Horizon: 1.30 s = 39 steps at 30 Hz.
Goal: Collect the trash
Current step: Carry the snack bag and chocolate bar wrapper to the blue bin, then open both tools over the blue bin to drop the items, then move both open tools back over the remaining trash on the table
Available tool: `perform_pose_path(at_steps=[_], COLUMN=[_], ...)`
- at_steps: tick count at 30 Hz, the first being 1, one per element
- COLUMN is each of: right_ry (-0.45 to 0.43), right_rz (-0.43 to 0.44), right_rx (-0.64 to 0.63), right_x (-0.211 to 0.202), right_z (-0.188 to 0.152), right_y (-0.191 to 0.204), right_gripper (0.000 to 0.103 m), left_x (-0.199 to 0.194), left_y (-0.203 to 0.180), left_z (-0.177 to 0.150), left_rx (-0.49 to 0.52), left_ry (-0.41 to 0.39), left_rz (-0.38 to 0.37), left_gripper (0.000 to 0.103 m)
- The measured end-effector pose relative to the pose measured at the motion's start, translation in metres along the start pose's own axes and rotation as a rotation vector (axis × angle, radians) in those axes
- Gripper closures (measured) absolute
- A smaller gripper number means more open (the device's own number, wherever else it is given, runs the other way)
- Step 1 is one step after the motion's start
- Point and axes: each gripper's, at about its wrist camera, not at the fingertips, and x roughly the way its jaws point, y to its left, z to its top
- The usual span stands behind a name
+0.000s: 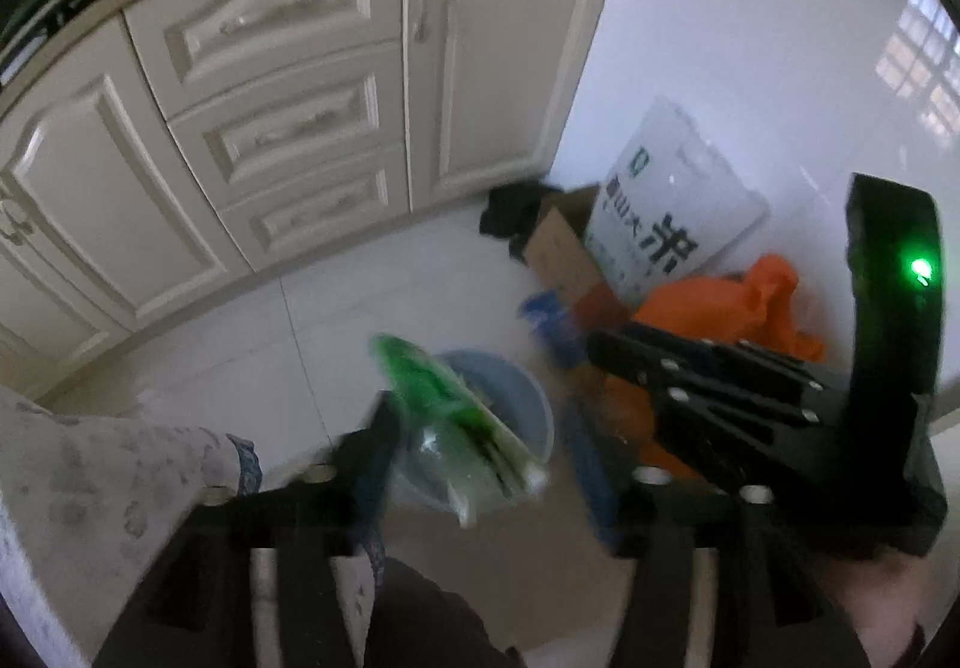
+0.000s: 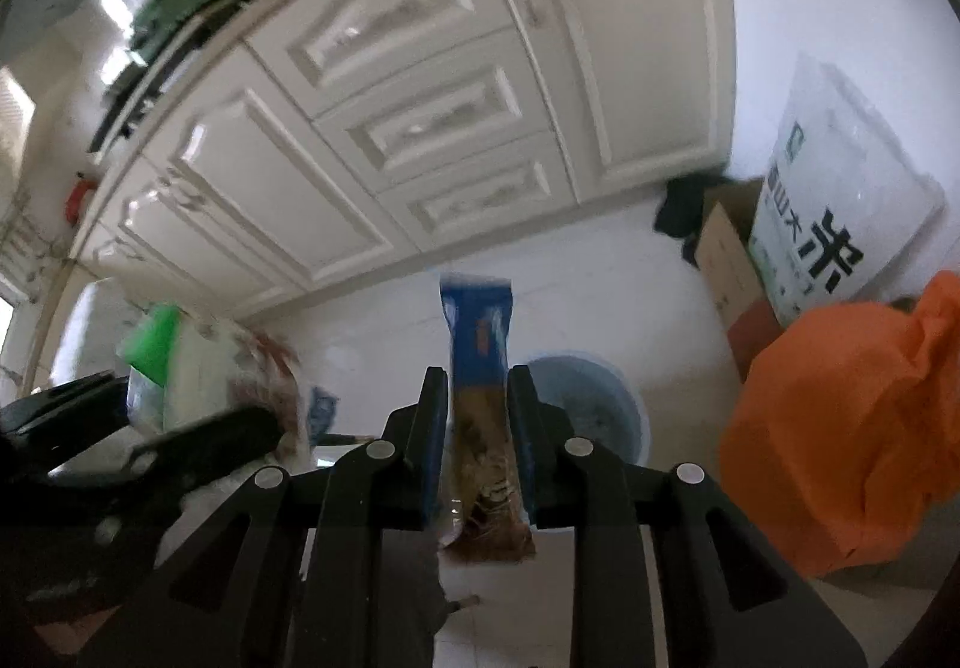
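Observation:
My right gripper is shut on a blue and brown snack wrapper that stands upright between the fingers, just left of a light blue bin on the floor. My left gripper holds a green and white plastic wrapper above the same bin; its right finger is blurred. The right gripper's body shows in the left wrist view, and the blue wrapper beyond it. The left gripper with the green wrapper shows at the left of the right wrist view.
Cream kitchen cabinets run along the back. A white rice bag, a cardboard box, a dark object and an orange bag stand at the right by the white wall. The floor is white tile.

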Motion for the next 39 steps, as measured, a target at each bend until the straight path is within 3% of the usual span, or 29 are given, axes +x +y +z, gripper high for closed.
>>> perform_pose_path(at_steps=[1, 2, 6, 7, 8, 16, 23, 34, 39], right_ry=[0.008, 0.009, -0.015, -0.026, -0.037, -0.086, -0.155, -0.242, -0.257], right_rz=[0.0, -0.011, -0.027, -0.037, -0.046, -0.03, -0.006, 0.066, 0.106], right_rx=[0.01, 0.02, 0.053, 0.061, 0.065, 0.051, -0.008, -0.162, -0.234], right_x=[0.003, 0.005, -0.003, -0.005, -0.009, -0.049, -0.093, -0.144, -0.154], right_z=[0.0, 0.001, -0.001, -0.001, -0.003, -0.008, -0.009, -0.023, -0.034], right_y=[-0.003, -0.005, -0.011, -0.01, -0.01, 0.011, 0.053, 0.154, 0.198], right_gripper=[0.073, 0.059, 0.023, 0.003, 0.0, 0.0, 0.0, 0.0, 0.0], left_x=[0.003, 0.005, 0.004, 0.002, -0.007, -0.076, -0.148, -0.266, -0.304], left_y=[0.002, 0.003, 0.006, 0.006, 0.005, 0.004, 0.026, 0.084, 0.09], left_z=[0.005, 0.009, 0.019, 0.019, 0.009, -0.028, -0.084, -0.225, -0.279], left_rx=[-0.003, -0.002, -0.025, -0.034, -0.037, -0.056, -0.102, -0.211, -0.241], left_ry=[-0.002, -0.007, -0.031, -0.042, -0.055, -0.194, -0.337, -0.535, -0.598], left_rz=[0.015, 0.032, 0.046, 0.045, 0.044, 0.04, 0.062, 0.161, 0.231], left_gripper=[0.018, 0.005, 0.004, 0.003, 0.003, 0.002, 0.002, 0.001, 0.001])
